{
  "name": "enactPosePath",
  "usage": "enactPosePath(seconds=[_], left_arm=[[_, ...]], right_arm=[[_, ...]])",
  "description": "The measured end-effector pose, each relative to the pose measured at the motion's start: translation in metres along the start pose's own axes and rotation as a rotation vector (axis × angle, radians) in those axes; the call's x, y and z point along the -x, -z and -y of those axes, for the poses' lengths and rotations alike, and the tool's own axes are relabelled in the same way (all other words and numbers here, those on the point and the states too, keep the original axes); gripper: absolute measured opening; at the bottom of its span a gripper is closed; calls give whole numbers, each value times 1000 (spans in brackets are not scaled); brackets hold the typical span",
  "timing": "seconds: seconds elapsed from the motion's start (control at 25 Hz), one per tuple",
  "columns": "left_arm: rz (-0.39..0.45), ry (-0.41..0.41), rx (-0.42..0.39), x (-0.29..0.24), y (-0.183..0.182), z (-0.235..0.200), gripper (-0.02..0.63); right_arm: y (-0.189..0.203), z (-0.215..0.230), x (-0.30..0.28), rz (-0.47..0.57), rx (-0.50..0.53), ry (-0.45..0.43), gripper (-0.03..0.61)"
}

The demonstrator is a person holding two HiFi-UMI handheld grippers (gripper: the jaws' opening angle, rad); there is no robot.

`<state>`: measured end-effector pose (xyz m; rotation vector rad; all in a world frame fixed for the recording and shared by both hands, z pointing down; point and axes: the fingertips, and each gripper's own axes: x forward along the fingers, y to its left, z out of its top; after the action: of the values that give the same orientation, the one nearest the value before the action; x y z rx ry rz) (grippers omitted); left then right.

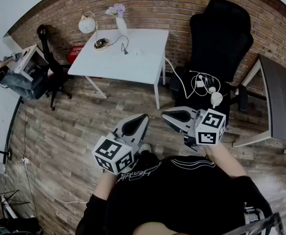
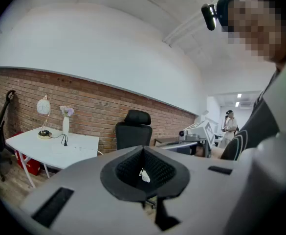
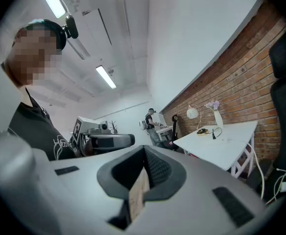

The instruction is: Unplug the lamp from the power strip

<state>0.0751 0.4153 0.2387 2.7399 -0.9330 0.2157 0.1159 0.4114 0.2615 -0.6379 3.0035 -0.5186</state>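
Observation:
A globe lamp stands at the far left corner of the white table. Its black cord runs from the base to a black plug on the tabletop; what the plug sits in is too pale to make out. The lamp also shows in the left gripper view, and the same lamp in the right gripper view. My left gripper and right gripper are held close to my body, well short of the table. Both are shut, with only small scraps between the pads.
A vase of flowers stands next to the lamp. A black office chair carrying white cables is right of the table, and a grey desk is further right. Another chair and a seated person are at left.

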Motion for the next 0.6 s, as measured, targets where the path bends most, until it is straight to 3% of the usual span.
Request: enactPosePath(seconds=[0.6], left_arm=[[1,-18,25,-13,9,-46,5]], right_arm=[[12,32,-35,-45,-16,0,-3]])
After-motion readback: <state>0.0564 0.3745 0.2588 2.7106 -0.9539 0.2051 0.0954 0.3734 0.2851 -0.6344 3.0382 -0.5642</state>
